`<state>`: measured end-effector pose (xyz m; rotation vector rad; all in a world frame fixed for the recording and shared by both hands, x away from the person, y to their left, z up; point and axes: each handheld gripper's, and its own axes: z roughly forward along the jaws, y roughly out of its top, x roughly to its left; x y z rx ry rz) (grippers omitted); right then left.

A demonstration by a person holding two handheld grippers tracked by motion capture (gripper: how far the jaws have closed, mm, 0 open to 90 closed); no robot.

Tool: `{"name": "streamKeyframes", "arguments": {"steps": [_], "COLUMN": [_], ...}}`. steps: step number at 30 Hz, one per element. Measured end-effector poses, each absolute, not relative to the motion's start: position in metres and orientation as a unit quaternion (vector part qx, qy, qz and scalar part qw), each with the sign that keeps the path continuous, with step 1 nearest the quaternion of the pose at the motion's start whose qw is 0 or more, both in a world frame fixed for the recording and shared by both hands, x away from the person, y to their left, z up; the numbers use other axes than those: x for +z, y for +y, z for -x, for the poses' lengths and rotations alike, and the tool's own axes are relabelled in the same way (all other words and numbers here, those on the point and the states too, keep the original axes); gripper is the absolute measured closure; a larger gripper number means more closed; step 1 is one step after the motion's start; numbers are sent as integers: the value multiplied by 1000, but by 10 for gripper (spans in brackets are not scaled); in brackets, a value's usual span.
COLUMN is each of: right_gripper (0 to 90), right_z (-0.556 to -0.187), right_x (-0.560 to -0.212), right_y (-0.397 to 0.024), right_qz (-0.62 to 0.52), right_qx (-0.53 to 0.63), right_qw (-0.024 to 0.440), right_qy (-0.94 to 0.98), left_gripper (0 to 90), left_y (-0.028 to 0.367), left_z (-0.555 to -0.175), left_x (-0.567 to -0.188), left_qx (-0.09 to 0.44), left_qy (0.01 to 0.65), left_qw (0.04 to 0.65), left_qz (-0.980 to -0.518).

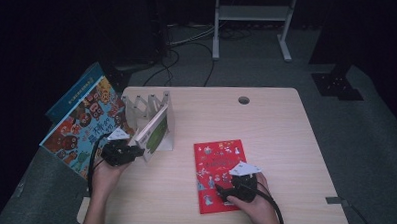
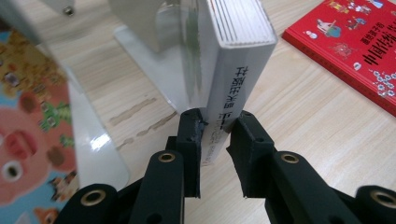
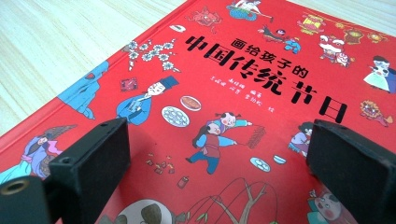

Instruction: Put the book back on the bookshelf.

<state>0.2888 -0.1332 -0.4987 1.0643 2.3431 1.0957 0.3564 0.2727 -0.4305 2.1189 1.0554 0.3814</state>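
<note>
At the table's left edge a big picture book (image 1: 83,125) leans tilted, its bright cover (image 2: 28,126) facing up and right. Just right of it the left hand (image 1: 104,176) comes up from the near edge, forearm roughly straight ahead, and holds the left gripper (image 1: 135,152) level, aimed right and slightly away at the white rack (image 1: 146,112). Its jaws pinch the near end of the grey book's (image 2: 233,70) spine; that book stands on edge in the rack's nearest slot, long axis running away from the gripper, spine toward the red book (image 1: 217,172). The red book lies flat near the front edge, long axis front to back, title readable from the near side. The right hand (image 1: 256,204) rests over its near right corner, the right gripper (image 3: 219,154) low and level, aimed left, jaws spread wide above the cover (image 3: 243,93).
</note>
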Motion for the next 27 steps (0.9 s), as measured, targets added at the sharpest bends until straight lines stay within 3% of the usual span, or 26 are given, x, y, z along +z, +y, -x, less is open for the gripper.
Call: {"name": "streamKeyframes", "arguments": {"steps": [27], "right_gripper": [55], "right_z": [-289], "right_x": [-499], "right_y": [-133], "right_qz": [-375], "right_qx": [386], "right_qw": [171], "right_qy": [825], "left_gripper": [653], "left_y": [234], "left_z": [-370], "left_x": [-432], "left_qx": [126], "left_qy": [373], "left_qw": [377], "left_qz": [-838]}}
